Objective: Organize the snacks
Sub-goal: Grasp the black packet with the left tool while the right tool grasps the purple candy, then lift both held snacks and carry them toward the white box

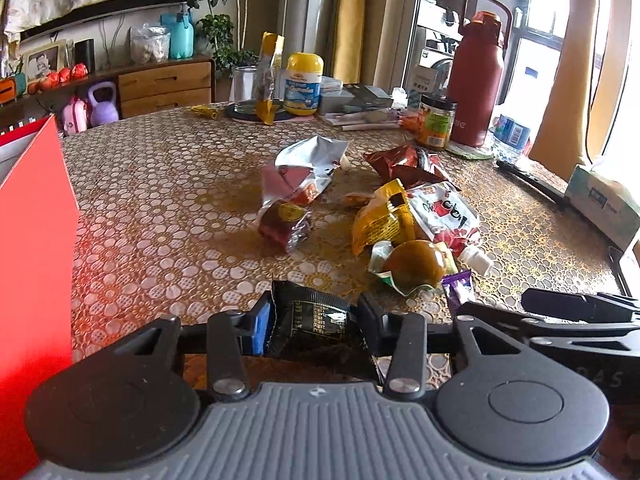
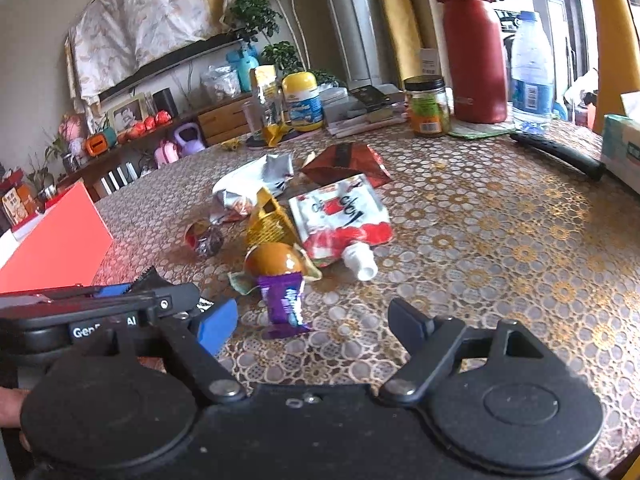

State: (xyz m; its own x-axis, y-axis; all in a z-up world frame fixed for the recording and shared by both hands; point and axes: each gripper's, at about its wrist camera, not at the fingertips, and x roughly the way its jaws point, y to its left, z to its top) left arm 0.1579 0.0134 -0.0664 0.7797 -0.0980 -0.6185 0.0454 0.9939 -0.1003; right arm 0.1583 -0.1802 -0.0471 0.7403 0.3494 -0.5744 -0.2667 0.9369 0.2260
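Observation:
My left gripper (image 1: 314,322) is shut on a black snack packet (image 1: 312,318) and holds it just above the table, beside a red box (image 1: 32,240). My right gripper (image 2: 310,320) is open, its fingers either side of a purple candy wrapper (image 2: 284,304) on the table. Beyond lie a round brown snack (image 2: 274,260), a yellow packet (image 2: 268,220), a white-and-red spout pouch (image 2: 344,220), a silver bag (image 2: 252,180), a dark red bag (image 2: 346,162) and a small red wrapped snack (image 2: 204,238). The left gripper also shows in the right wrist view (image 2: 120,304).
The red box (image 2: 56,248) stands at the table's left edge. At the far side stand a red thermos (image 2: 476,48), a jar (image 2: 426,106), a water bottle (image 2: 532,68), a yellow-lidded tub (image 2: 302,102). A tissue box (image 2: 622,148) and black stick (image 2: 556,152) lie right.

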